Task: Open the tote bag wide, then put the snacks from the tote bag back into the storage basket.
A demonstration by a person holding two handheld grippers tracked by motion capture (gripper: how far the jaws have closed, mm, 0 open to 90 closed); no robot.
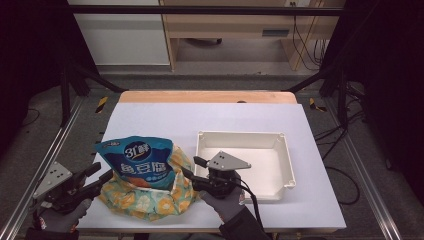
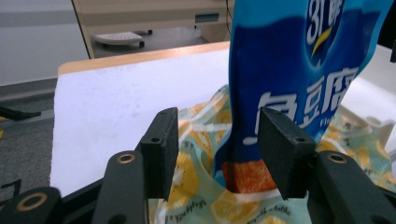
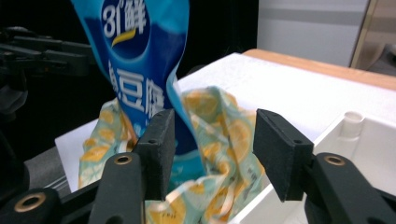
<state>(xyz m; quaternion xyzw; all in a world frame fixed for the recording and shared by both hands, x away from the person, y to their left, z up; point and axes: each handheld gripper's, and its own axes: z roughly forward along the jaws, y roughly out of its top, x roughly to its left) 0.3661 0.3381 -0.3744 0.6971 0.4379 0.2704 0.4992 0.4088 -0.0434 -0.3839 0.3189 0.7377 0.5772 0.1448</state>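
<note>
Both the left claw (image 1: 102, 176) and the right claw (image 1: 191, 172) are let go and grasp nothing beside the blue snack bag (image 1: 140, 162) standing in the lemon-print bag (image 1: 150, 200).

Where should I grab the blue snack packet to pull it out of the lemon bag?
Probably by the blue snack packet's flat top edge, coming from above: it stands upright, its upper half clear of the lemon-print cloth bag, which wraps the bottom.

Looks like a lab or recording workshop: white-topped table (image 1: 210, 120) inside a black metal frame (image 1: 200, 10), loose cables (image 1: 305, 45) on the grey floor (image 1: 220, 80), wooden desk (image 1: 225, 25) at the far side.
</note>
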